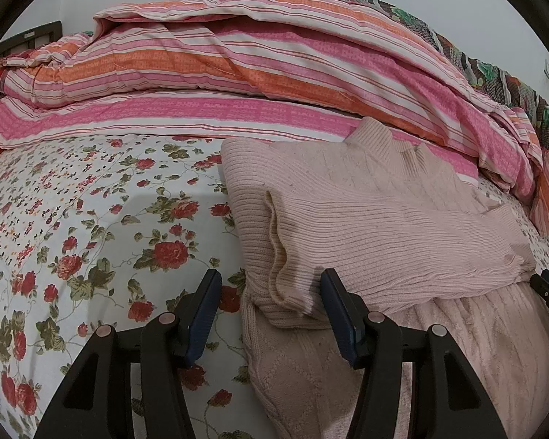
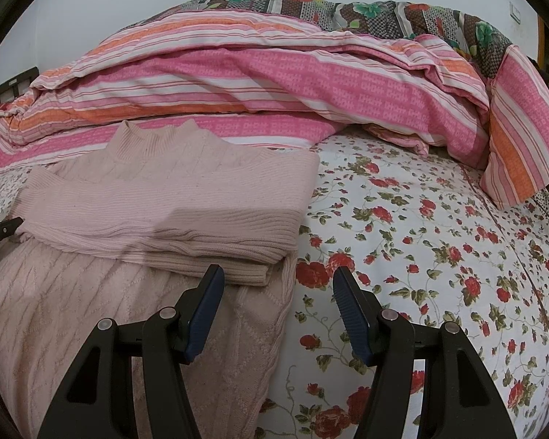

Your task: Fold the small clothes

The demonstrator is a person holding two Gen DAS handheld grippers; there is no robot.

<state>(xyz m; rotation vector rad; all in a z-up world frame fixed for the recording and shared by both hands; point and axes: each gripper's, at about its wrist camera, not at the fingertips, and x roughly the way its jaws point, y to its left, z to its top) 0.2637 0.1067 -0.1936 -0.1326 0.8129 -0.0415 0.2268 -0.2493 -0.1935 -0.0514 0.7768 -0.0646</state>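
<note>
A pale pink sweater point(image 1: 384, 212) is knitted in fine ribbing across the folded sleeves and collar, while a cable or diamond texture is seen on the lower body. The sleeve cuff point(image 1: 278, 256) is tinged slightly cream. The bedsheet point(image 1: 91, 219) is white, printed with red roses, olive-green leaves and thin vines, with a band of smaller red flowers. The folded quilt point(image 1: 238, 55) is striped in pink, orange and white, with narrow red lines. Its reverse side point(image 2: 347, 11) is patterned in brown checks with green and red flowers. The wall point(image 2: 91, 7) is a plain pale grey. Black gripper fingers point(image 1: 208, 303) are faced with dark blue ridged pads point(image 2: 351, 314).
</note>
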